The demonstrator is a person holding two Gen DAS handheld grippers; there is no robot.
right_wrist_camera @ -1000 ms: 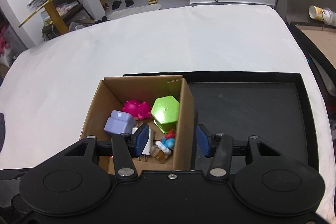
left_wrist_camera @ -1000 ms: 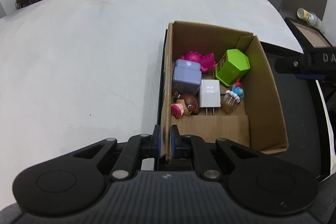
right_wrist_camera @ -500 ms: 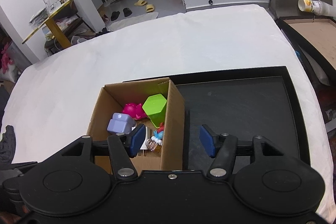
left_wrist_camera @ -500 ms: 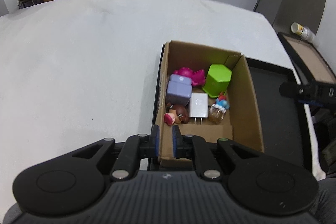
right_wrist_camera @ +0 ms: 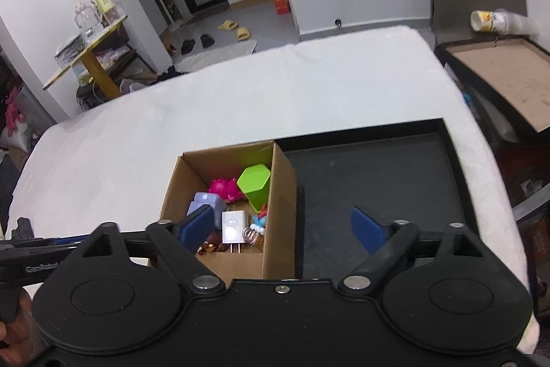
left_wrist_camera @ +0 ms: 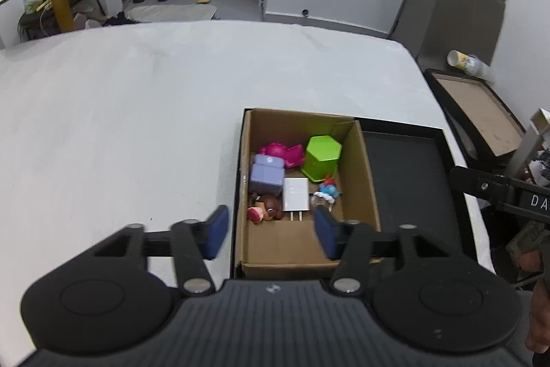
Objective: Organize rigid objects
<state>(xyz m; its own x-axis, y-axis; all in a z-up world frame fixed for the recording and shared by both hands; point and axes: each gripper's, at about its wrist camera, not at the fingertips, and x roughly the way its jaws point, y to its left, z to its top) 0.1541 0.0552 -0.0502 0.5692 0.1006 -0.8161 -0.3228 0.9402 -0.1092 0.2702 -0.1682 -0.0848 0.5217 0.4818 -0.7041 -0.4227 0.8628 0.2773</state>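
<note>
Left wrist view: left gripper (left_wrist_camera: 271,234) has just been opening; its blue pads stand apart with nothing pressed between them. The left pad (left_wrist_camera: 216,233) hangs outside the cardboard box (left_wrist_camera: 361,174), over the white tabletop (left_wrist_camera: 137,112); the other pad is over the box's near end. Ahead of the pads, inside the box: a white charger plug (left_wrist_camera: 295,195), a lavender block-shaped case (left_wrist_camera: 266,173), a magenta toy (left_wrist_camera: 280,151), a lime-green hexagonal container (left_wrist_camera: 321,157), a brown-haired figurine (left_wrist_camera: 266,208) and a small blue-and-red figure (left_wrist_camera: 329,190). To the right of the tool the box sits against the left edge of a black tray (left_wrist_camera: 412,160), whose floor looks bare. The other tool's black bar shows at far right.

Right wrist view: right gripper (right_wrist_camera: 283,227) has also just been opening; jaws wide apart, holding nothing. Its left pad (right_wrist_camera: 197,226) floats over the box interior, the right one over the tray floor, so the box's right wall runs between them without contact (as far as I can judge).

Progress, as a judgement: every loose item visible is already in the box, none on the tabletop or tray. Sorting looks essentially finished; both tools appear free of the box. Anything left is at most tidying.
</note>
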